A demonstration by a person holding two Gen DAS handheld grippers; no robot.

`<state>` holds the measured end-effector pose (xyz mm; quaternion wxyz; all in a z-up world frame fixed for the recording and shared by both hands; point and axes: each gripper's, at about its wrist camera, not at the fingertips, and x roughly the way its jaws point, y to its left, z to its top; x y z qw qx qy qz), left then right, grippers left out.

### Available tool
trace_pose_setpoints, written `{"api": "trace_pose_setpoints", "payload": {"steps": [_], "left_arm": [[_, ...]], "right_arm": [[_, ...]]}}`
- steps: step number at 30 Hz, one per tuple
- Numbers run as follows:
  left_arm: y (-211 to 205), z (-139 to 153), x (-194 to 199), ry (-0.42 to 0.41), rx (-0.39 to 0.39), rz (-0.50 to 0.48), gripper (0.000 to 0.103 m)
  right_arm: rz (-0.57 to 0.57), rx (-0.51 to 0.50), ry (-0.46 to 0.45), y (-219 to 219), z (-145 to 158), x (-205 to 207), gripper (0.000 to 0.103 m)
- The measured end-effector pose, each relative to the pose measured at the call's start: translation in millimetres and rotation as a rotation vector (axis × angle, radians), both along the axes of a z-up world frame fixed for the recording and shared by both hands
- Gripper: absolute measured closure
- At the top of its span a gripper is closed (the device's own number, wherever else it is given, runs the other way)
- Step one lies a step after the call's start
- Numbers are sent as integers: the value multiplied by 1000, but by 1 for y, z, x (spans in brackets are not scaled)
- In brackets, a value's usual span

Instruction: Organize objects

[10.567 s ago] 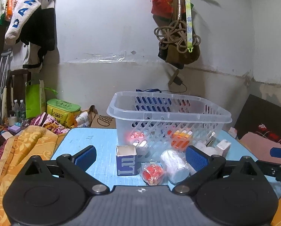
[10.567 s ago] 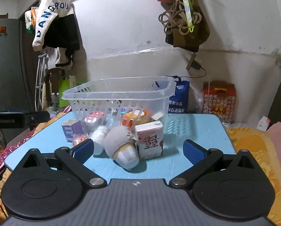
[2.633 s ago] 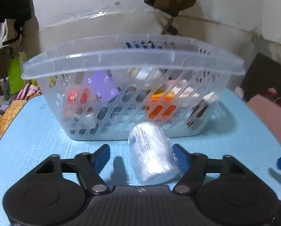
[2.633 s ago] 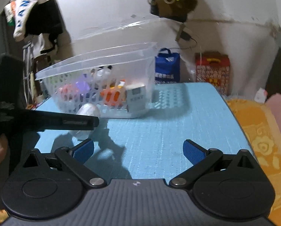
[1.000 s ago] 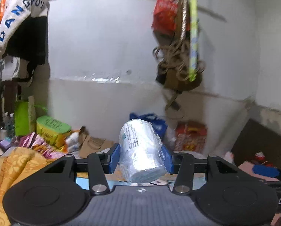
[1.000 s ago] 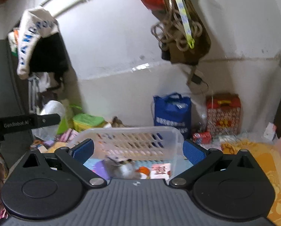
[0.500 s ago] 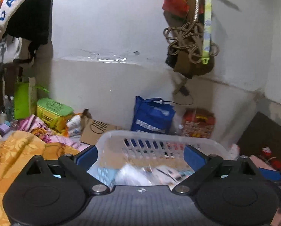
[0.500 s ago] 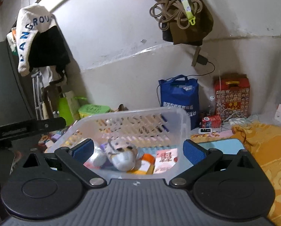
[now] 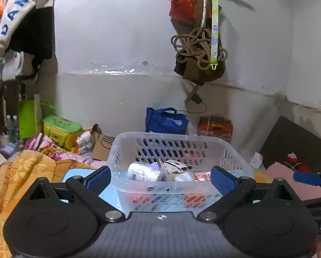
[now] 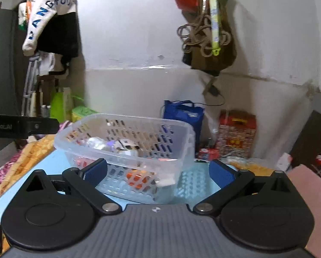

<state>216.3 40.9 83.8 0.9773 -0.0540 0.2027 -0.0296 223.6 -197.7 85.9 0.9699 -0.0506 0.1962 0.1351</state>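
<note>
While both grippers hang above and short of the clear slotted basket [image 9: 177, 142], neither has anything in its grasp: the left gripper [image 9: 160, 179] stands spread wide with only air between its blue pads [image 9: 99, 177], and the right gripper [image 10: 158, 172] is spread just as wide and empty.

The basket sits on the light blue table [image 10: 59, 161], toward its far edge, with bare table showing at the near left corner and along the right side. No loose item shows on the visible table, so the sorting looks close to finished, though the gripper bodies hide the near edge.

Risk, as I judge it, lies in the basket's light plastic: a finger dropped onto its rim could tip it or shove it off the far edge, spilling the load. Reaching in blind could also snag a slot in the wall.

Inside lie a plastic-wrapped white roll [image 9: 142, 172] at the left, a grey-and-white plush toy [image 9: 175, 169] touching it, a pinkish-red printed carton [image 9: 203, 176] at the right, and orange pieces [image 10: 136, 177] lower down.
</note>
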Motion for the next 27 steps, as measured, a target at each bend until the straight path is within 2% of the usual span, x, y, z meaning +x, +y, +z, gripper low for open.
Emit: {"api": "trace_pose_setpoints", "payload": {"steps": [5,9,13,27], "left_arm": [[-12,-7,1,16,30,-35,3],[-18,-16,6,32,77,-23,3],[-18,-22,8,54,61,-33,3],[-15,-27,8,59,63,-15,3]], "right_arm": [[24,77,33,-8,-5,6,0],[-3,40,47,-8,-16,8,0],[-9,25,54,-8,-23,6,0],[-1,51,37,-7,-13,-2,0]]}}
